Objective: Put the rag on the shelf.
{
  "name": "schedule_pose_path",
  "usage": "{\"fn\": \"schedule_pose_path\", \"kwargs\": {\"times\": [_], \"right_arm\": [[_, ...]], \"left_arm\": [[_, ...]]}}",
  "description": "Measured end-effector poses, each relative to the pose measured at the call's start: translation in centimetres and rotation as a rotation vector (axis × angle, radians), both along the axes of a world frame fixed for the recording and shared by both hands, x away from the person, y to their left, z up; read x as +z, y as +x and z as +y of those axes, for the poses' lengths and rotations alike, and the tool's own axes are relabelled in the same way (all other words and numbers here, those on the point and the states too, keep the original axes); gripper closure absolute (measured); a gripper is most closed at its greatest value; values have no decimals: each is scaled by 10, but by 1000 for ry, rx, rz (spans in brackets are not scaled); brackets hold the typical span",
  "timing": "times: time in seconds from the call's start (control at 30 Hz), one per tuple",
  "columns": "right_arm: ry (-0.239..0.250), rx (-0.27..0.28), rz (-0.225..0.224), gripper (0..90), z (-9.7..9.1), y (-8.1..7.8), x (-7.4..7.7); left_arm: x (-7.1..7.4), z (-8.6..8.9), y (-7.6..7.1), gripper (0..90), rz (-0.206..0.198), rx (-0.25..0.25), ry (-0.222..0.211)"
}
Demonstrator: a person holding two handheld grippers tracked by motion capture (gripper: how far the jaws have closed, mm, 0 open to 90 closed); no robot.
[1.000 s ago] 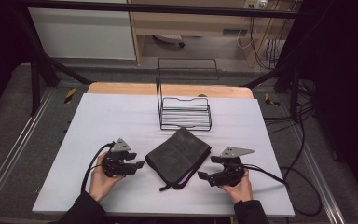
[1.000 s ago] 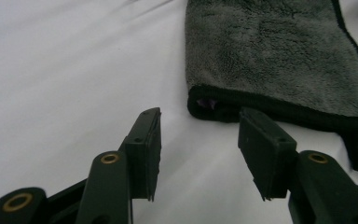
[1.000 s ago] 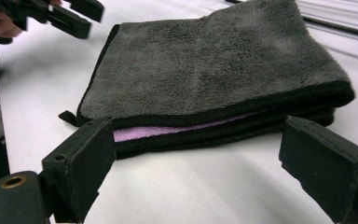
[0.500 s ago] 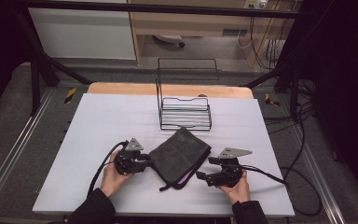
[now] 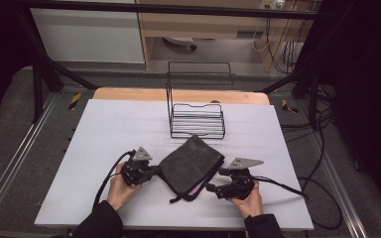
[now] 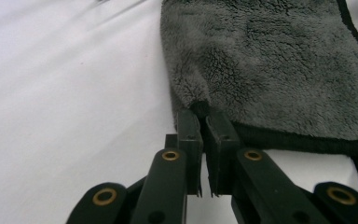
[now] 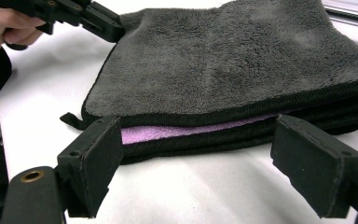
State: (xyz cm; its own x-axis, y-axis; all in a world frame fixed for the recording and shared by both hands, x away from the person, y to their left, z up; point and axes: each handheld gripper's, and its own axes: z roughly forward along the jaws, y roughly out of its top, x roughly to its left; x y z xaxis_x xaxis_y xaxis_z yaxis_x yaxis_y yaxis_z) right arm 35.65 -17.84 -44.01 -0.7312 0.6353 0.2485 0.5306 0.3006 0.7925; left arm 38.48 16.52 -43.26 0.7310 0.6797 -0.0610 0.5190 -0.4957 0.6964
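Two tools are working a folded grey towel (image 5: 192, 166) that is lying near the front middle of the white tabletop (image 5: 104, 129), just in front of a black wire rack (image 5: 197, 119). Our left tool (image 6: 202, 122) has just been closing and is now pinching the towel's corner between its jaws. Our right tool (image 7: 196, 163) is standing wide open at the towel's layered edge, where a purple lining (image 7: 168, 131) is peeking out, gripping nothing.
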Motion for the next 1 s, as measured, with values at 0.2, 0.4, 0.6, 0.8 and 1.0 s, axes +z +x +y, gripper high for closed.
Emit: {"fn": "schedule_pose_path", "kwargs": {"times": [0.2, 0.4, 0.6, 0.8, 1.0], "right_arm": [[5, -7, 7, 172, 0, 0, 1], [12, -10, 10, 174, 0, 0, 1], [34, 15, -2, 263, 8, -4, 3], [19, 114, -10, 402, 46, -9, 2], [-74, 160, -32, 604, 78, -7, -9]], "left_arm": [[4, 12, -10, 860, 19, 25, -1], [5, 23, -26, 858, 42, 20, -82], [4, 17, -28, 844, 39, 32, -92], [0, 20, -24, 758, 58, 48, -97], [4, 27, -29, 574, 15, 40, -80]]}}
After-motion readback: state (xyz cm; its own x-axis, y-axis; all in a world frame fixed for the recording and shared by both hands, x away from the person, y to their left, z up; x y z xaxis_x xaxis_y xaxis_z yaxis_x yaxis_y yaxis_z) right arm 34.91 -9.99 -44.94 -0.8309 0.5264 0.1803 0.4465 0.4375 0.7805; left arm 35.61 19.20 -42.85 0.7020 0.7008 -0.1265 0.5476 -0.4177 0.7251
